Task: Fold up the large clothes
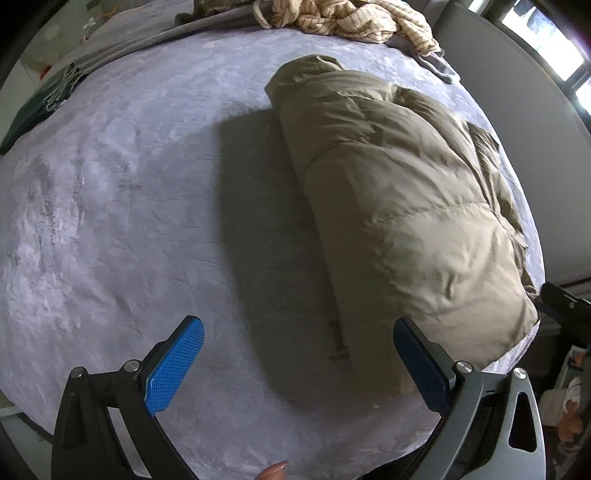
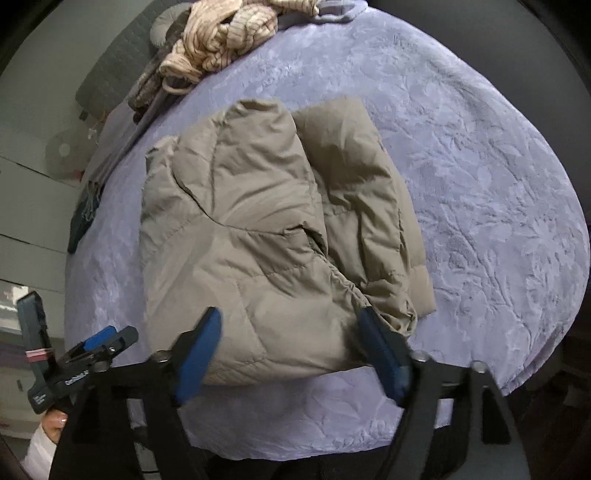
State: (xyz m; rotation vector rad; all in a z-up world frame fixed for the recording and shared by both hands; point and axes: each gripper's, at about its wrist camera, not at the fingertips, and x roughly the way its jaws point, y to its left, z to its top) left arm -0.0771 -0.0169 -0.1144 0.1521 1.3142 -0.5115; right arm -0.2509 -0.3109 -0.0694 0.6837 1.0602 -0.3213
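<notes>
A khaki puffer jacket (image 1: 399, 192) lies folded lengthwise on the lavender bed cover (image 1: 110, 206). In the right wrist view the jacket (image 2: 266, 236) fills the middle, one side folded over the other, a sleeve along its right. My left gripper (image 1: 297, 339) is open and empty, above the cover just left of the jacket's near end. My right gripper (image 2: 288, 332) is open and empty, its blue pads either side of the jacket's near hem, above it. The left gripper (image 2: 107, 341) also shows at the lower left of the right wrist view.
A cream striped garment (image 1: 343, 16) lies crumpled at the far end of the bed, also in the right wrist view (image 2: 225, 33). A dark green garment (image 1: 40, 107) lies at the far left edge. A grey headboard or wall (image 1: 517, 110) runs along the right.
</notes>
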